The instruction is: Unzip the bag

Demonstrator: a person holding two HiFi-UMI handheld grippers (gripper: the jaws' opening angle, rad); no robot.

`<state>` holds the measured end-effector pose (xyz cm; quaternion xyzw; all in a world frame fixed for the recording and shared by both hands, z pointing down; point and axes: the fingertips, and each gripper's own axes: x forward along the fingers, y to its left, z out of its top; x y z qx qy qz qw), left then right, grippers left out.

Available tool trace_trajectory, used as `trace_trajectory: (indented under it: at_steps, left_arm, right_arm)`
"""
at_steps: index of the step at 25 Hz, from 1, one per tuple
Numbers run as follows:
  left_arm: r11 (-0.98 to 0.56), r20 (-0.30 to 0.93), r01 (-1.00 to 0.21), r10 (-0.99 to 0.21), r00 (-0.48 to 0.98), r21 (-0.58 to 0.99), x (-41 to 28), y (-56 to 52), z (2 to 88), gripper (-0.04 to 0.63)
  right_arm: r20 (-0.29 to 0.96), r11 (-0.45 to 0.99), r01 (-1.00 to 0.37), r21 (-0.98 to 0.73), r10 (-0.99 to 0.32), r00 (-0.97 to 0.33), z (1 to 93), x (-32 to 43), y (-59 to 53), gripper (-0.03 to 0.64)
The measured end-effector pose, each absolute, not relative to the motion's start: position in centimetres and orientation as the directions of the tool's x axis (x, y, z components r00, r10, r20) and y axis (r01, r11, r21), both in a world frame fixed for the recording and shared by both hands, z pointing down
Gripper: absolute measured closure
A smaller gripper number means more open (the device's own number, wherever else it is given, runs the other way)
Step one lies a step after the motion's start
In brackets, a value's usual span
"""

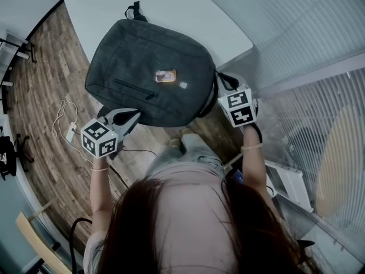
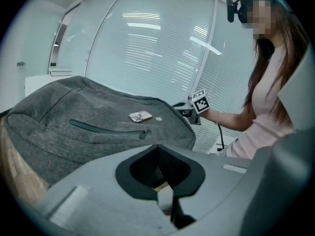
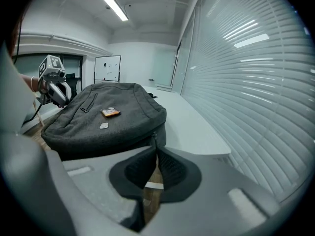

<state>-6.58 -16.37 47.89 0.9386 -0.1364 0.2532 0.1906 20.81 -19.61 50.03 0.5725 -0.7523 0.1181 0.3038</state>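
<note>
A dark grey backpack (image 1: 149, 73) lies flat on the white table (image 1: 171, 4), its near end hanging over the edge. It has a front pocket zipper (image 2: 106, 130) and an orange tag (image 1: 165, 76). My left gripper (image 1: 132, 116) sits shut and empty just off the bag's near-left corner. In its own view the left gripper (image 2: 158, 147) has closed pads with the bag (image 2: 74, 122) beyond them. My right gripper (image 1: 221, 89) is at the bag's right edge. In its view the right gripper (image 3: 156, 149) is shut, and the main zipper's pull (image 3: 154, 134) runs down into the tips.
Wood floor (image 1: 51, 67) lies to the left, with a white cable and adapter (image 1: 70, 131). A glass wall with blinds (image 1: 308, 44) runs along the right. A chair back (image 1: 34, 233) is at the lower left. The person's head fills the bottom.
</note>
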Motion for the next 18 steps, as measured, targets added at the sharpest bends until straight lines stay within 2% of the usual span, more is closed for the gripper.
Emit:
trace_trajectory:
  at_steps: [9,18]
  left_arm:
    - [-0.905,0.468,-0.36,-0.223,0.855,0.226,-0.6,-16.8,45.0,0.583]
    - [-0.916,0.426,-0.333,-0.216,0.879,0.223,4.5,-17.2,43.7,0.581]
  right_arm:
    - [0.578,0.306,-0.942,0.137,-0.797,-0.175,50.2,20.8,-19.6,0.6]
    - [0.571,0.321,-0.938,0.131,-0.798,-0.193,50.2,20.7,-19.6,0.598]
